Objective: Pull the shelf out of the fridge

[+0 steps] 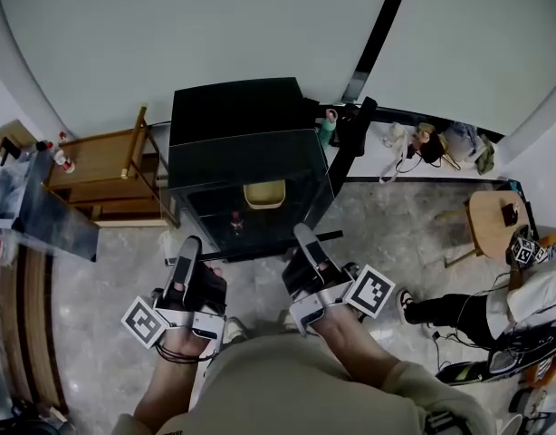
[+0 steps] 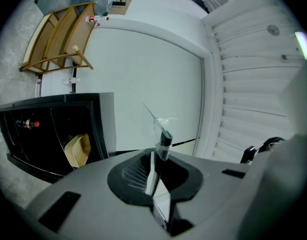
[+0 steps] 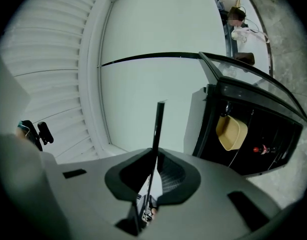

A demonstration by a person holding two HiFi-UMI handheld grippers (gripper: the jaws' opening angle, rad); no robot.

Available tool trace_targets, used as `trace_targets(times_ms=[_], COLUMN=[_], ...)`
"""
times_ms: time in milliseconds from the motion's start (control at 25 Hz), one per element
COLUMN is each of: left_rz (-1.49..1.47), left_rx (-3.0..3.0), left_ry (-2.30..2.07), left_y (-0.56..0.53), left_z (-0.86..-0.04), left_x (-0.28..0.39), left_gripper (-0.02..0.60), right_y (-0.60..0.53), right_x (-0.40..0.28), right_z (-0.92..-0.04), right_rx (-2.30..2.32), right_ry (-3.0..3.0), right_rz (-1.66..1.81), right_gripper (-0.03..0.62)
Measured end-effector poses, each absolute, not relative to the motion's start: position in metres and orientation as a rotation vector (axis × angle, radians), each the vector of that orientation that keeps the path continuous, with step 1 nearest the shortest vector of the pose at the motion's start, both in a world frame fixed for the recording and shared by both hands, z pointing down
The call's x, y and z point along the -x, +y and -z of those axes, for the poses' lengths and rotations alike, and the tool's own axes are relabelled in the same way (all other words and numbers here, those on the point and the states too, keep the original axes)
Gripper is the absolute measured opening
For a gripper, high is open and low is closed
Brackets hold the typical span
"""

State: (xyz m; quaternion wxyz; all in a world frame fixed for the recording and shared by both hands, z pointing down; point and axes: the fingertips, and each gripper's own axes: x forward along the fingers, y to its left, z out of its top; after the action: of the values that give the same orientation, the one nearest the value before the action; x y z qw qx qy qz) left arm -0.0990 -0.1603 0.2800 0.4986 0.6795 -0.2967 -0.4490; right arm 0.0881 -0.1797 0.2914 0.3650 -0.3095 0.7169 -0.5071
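A small black fridge (image 1: 242, 143) stands on the floor against the white wall, straight ahead of me. Through its dark front I see a yellow bowl (image 1: 264, 194) and, lower down, a red-capped bottle (image 1: 234, 217). The shelf under the bowl is hard to make out. My left gripper (image 1: 191, 245) and right gripper (image 1: 302, 234) hover side by side just before the fridge's lower front, both shut with nothing between the jaws. In the left gripper view the fridge (image 2: 53, 129) and bowl (image 2: 77, 150) lie left of the shut tips (image 2: 164, 136). In the right gripper view the fridge (image 3: 253, 129) lies right of the tips (image 3: 160, 105).
A wooden rack (image 1: 106, 175) stands left of the fridge, with a grey glassy panel (image 1: 43, 211) further left. A black stand (image 1: 350, 143) and clutter (image 1: 432, 143) sit along the wall at right. A round wooden stool (image 1: 495, 220) and a seated person (image 1: 495, 315) are at right.
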Motion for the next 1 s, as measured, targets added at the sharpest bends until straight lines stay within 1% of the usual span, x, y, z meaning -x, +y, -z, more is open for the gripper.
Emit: trace_targets(times_ms=[240, 1000], left_rz=[1.07, 1.062], left_rx=[-1.613, -1.618], left_ry=[-0.73, -0.741], left_y=[-0.156, -0.148], left_z=[-0.296, -0.297], left_x=[0.101, 0.102], left_gripper=[0.023, 0.026], right_y=[-0.176, -0.167], right_x=[-0.086, -0.085], right_z=[-0.308, -0.314], right_rx=[0.809, 0.808], right_ry=[1.828, 1.813], right_rz=[1.345, 1.374], right_gripper=[0.014, 0.014])
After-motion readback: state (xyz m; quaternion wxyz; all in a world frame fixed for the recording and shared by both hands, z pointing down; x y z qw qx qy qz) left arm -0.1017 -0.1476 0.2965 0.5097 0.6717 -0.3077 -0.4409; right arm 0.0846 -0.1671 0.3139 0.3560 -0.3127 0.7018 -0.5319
